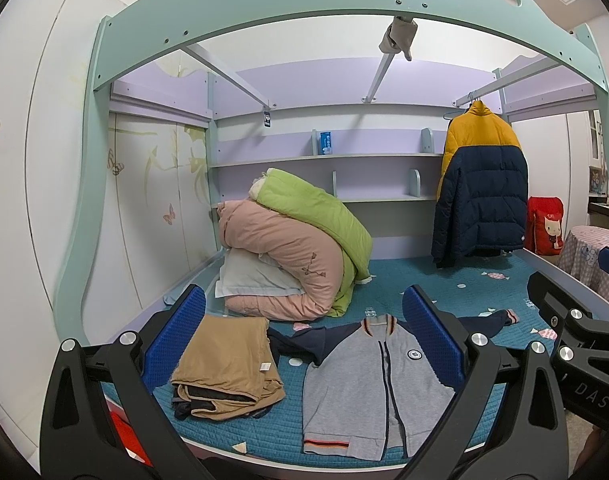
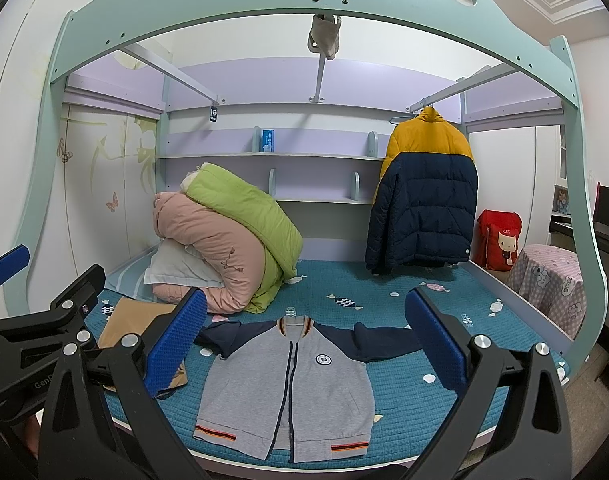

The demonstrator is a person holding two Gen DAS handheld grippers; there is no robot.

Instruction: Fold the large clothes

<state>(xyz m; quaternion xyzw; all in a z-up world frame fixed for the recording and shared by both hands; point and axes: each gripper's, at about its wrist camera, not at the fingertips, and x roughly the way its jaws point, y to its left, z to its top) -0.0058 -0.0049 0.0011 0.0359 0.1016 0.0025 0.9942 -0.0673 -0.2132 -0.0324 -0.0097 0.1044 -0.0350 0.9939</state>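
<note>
Mint bed frame (image 2: 104, 4), lilac shelves (image 2: 264, 155), white walls.

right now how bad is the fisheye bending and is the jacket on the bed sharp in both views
Left wrist view: the bed frame arch bows strongly, corners go black, and the grey jacket is sharp under even light. Right wrist view: same bowing and dark corners, with the jacket sharp and centred; no glare on it.

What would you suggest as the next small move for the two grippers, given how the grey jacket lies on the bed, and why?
Probably bring both grippers down to the sleeves. The grey jacket lies flat, zipped and face up on the bed, navy sleeves spread sideways, unfolded. The left gripper and right gripper both hover open and empty, so folding the sleeves inward seems the natural start. Folded tan clothes lie beside it.
</note>
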